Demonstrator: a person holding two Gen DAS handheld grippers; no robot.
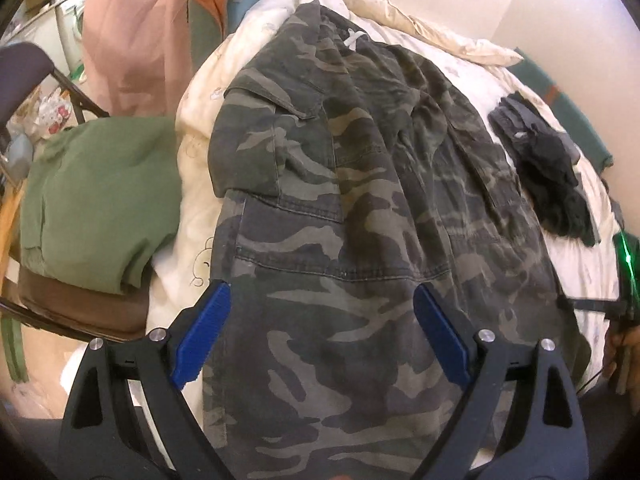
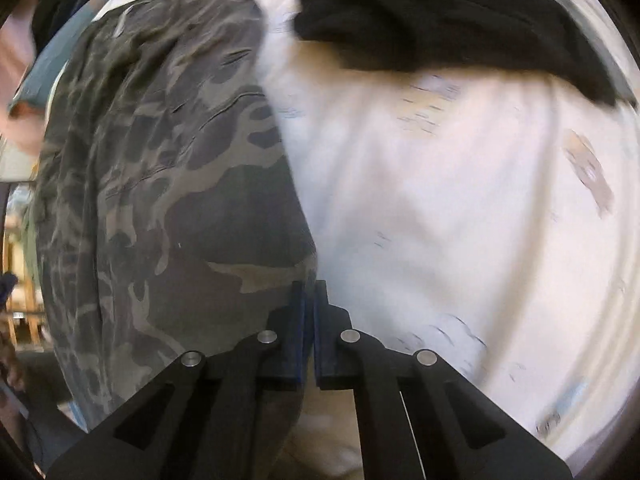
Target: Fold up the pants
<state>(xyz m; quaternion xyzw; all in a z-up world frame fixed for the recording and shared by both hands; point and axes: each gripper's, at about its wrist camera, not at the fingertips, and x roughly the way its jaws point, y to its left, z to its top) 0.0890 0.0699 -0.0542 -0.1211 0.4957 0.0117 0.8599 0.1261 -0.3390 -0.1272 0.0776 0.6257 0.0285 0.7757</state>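
Camouflage cargo pants lie spread lengthwise on a white duvet, waistband at the far end. My left gripper hovers open over the near part of the pants, its blue pads wide apart with nothing gripped. In the blurred right wrist view the same pants fill the left half. My right gripper is shut right at their right edge, where the cloth meets the white bedding, and appears to pinch that edge.
A black garment lies on the bed to the right of the pants, and shows as the same black garment in the right wrist view. A folded green garment rests on a chair at the left. A pink curtain hangs behind.
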